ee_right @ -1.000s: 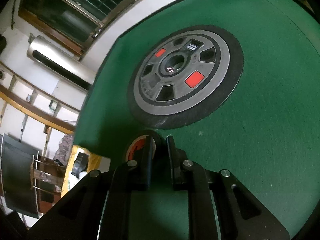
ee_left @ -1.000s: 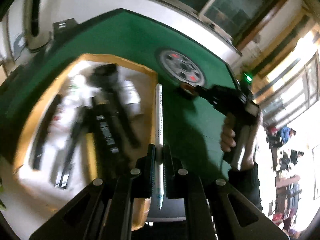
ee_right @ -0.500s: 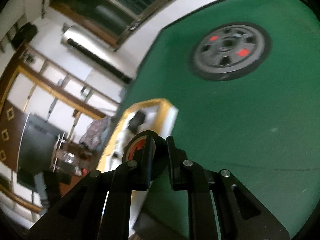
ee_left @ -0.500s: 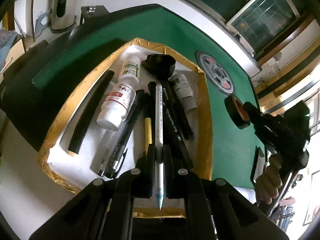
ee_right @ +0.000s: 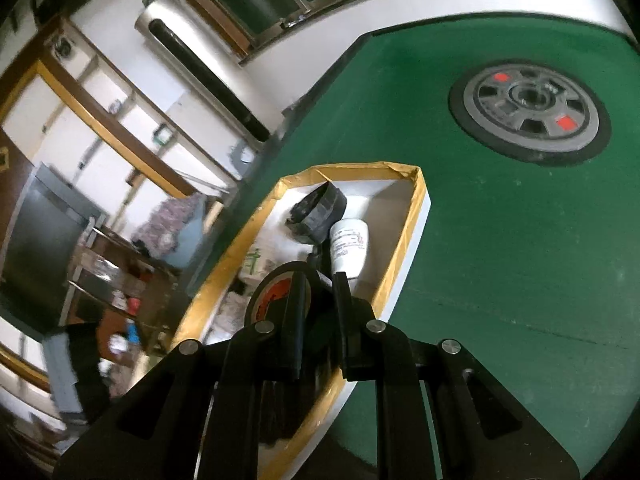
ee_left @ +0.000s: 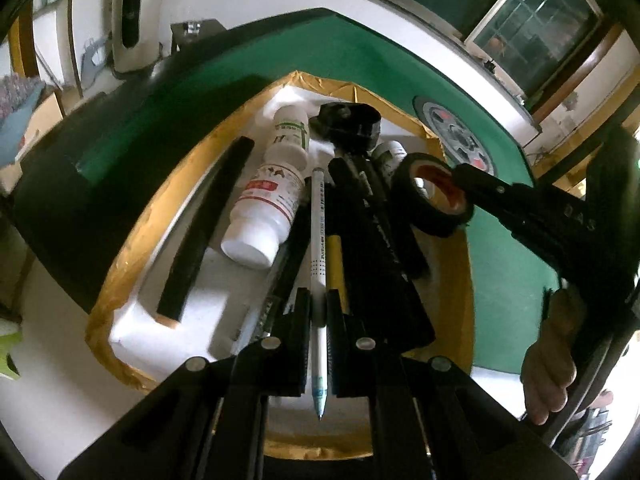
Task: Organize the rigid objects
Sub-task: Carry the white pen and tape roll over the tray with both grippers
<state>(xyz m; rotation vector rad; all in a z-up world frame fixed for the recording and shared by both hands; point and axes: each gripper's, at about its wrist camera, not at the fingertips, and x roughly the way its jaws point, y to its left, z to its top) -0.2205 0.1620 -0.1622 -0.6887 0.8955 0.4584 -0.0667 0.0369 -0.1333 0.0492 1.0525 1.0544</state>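
Left wrist view looks down into a white tray [ee_left: 124,332] with a yellow-taped rim, set on the green bench [ee_left: 508,292]. Going from the left of the tray, a long black strip [ee_left: 204,228] lies along its edge, then a white bottle with a red label [ee_left: 266,208] and a second white bottle with green print [ee_left: 290,128] behind it. Next comes the white pen [ee_left: 319,240], held above the tray contents with its tip toward the camera; the left gripper [ee_left: 318,316] has its jaws clamped on the pen's barrel. Just right of the pen lie a yellow pen [ee_left: 335,268] and several black pens [ee_left: 376,236], with a black round object [ee_left: 348,122] at the far end. Further right, a roll of black tape [ee_left: 434,196] hangs over the tray's right side, pinched by the right gripper [ee_left: 464,188]. Right wrist view shows the right gripper's jaws closed on the tape's wall, with the tray under it and a grey round panel [ee_right: 530,110] set into the bench at the far right.
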